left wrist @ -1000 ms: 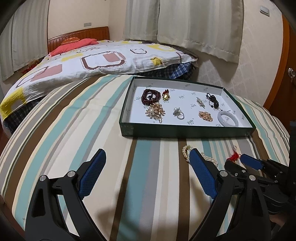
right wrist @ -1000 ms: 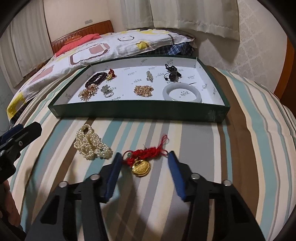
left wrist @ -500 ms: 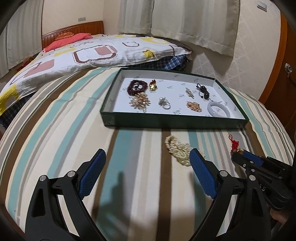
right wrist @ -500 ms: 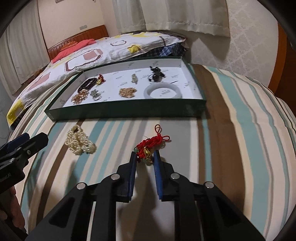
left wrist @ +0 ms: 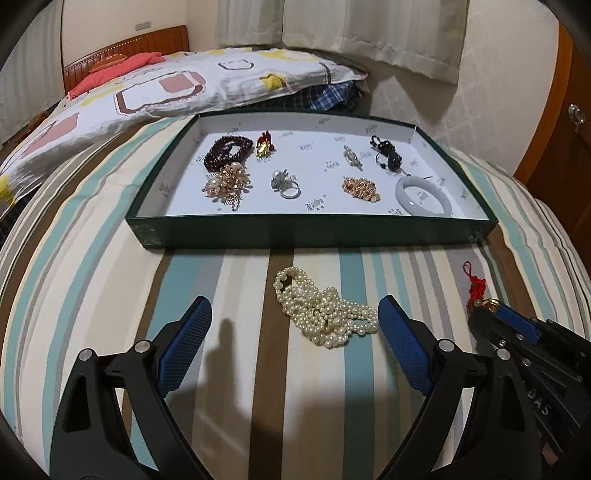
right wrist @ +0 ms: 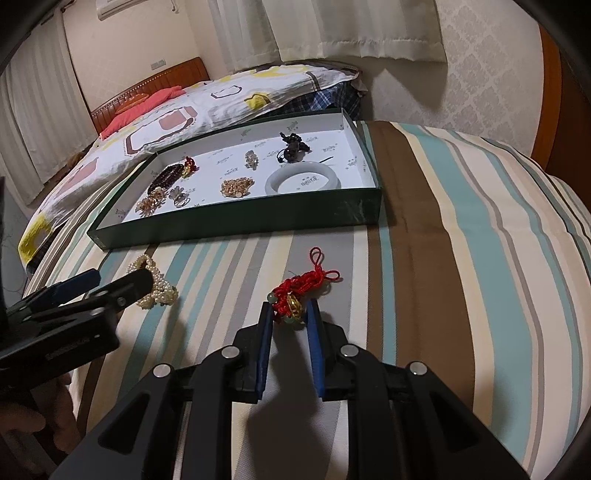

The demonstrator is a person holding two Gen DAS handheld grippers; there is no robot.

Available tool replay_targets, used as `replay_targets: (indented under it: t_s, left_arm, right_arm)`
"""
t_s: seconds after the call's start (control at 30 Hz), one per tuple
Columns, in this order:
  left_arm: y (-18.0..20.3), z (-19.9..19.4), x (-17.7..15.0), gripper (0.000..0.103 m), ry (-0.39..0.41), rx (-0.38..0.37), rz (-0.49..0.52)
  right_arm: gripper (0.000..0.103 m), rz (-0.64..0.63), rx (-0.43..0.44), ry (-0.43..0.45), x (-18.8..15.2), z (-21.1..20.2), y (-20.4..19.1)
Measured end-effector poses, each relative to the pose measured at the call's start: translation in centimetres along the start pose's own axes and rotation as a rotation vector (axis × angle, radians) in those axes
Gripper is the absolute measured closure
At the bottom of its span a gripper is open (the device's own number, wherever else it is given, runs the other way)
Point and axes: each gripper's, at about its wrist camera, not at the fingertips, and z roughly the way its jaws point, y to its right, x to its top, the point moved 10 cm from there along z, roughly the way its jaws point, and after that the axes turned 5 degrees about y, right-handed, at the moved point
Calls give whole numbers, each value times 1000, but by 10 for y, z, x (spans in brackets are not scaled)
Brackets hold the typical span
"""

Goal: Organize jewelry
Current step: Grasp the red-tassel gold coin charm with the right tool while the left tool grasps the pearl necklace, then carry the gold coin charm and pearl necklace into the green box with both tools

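A green tray [left wrist: 325,232] with a white floor holds several jewelry pieces, among them a white bangle [left wrist: 423,195]; it also shows in the right wrist view [right wrist: 236,223]. A pearl necklace [left wrist: 325,312] lies on the striped cloth, between the open fingers of my left gripper [left wrist: 295,332]. My right gripper [right wrist: 290,314] is shut on a red-cord charm with a gold pendant [right wrist: 295,291] and holds it just above the cloth. The charm [left wrist: 476,291] and the right gripper [left wrist: 487,308] also show at the right of the left wrist view.
The striped cloth [right wrist: 461,258] covers a rounded surface that drops off at the right and front. A bed with a patterned quilt [left wrist: 166,88] lies behind the tray. Curtains [right wrist: 351,26] and a wooden door [left wrist: 569,110] stand at the back right.
My right gripper closed on the red-cord charm and lifted it slightly. My left gripper moved right and forward, so the pearl necklace now lies between its fingers.
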Motion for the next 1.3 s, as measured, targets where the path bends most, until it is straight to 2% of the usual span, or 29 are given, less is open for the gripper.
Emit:
replay_targets:
  t_s: [0.33,0.37,0.47,0.57,0.63,0.7,0.77,0.87,0.97,1.3]
  left_arm:
    - [5,11,-5,16,-32,-20,17]
    - [6,11,-5,22,-31,-26,21]
    - [7,10,-6,28,-26,-38,25]
    - [7,9,-6,43,-20,-37,35]
    - [8,9,-6,47,-19,-41,46]
    - [7,9,-5,60,-16,-48,47]
    - [7,8,-4,69,-14,-59,51]
    - [7,8,-3,77,-12,-70,52]
    - [7,8,-3,81,-9,-80,52]
    - [5,7,-2,84,-4,-78,65]
  right_arm:
    - [83,7,5,-9,0,2,1]
    - [84,6,4,-9,0,2,1]
    - [84,6,4,-10,0,2,1]
    - [84,5,3,-10,0,2,1]
    - [84,5,4,-10,0,2,1]
    - [84,4,3,-9,-1,2,1]
    - [84,1,1,-10,-2,3,1]
    - [84,-1,-1,-11,-2,3,1]
    - [84,0,0,-11,-2,3,1]
    - [84,-5,-4,-10,-2,4,1]
